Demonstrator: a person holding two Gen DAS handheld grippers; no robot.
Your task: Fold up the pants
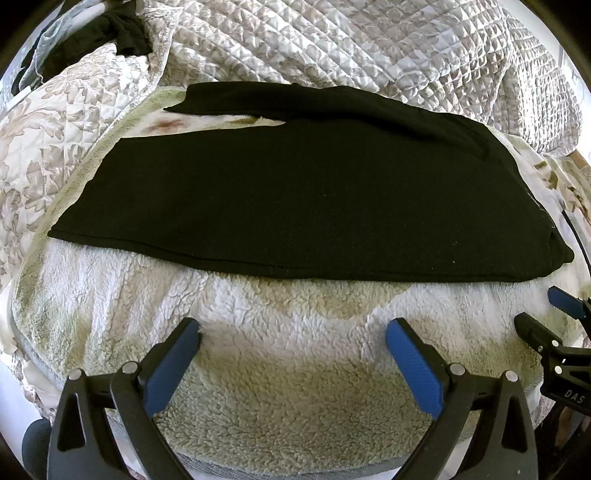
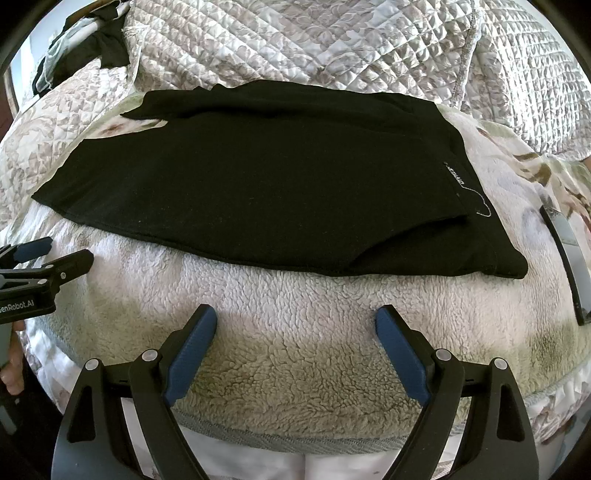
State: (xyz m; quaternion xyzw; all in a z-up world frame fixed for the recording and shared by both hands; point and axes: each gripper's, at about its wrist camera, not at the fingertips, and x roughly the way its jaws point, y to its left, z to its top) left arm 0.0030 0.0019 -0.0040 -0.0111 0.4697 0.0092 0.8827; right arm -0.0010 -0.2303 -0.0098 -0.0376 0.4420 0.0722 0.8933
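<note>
Black pants [image 1: 288, 199] lie flat across a fluffy white blanket [image 1: 280, 354], legs stretching left, waist at the right. In the right wrist view the pants [image 2: 266, 192] show a small label [image 2: 453, 176] near the waistband. My left gripper [image 1: 293, 332] hovers open over the blanket, short of the pants' near edge, with nothing between its blue pads. My right gripper [image 2: 295, 321] is also open and empty, just before the near hem. Each gripper shows at the edge of the other's view: the right one [image 1: 543, 314] and the left one [image 2: 62, 254].
A quilted floral bedspread [image 1: 332, 44] is bunched behind the pants. Dark clothing [image 1: 125, 29] lies at the far left corner. A dark phone-like slab [image 2: 569, 258] rests on the blanket right of the waistband. A hand [image 2: 11, 354] holds the left gripper's handle.
</note>
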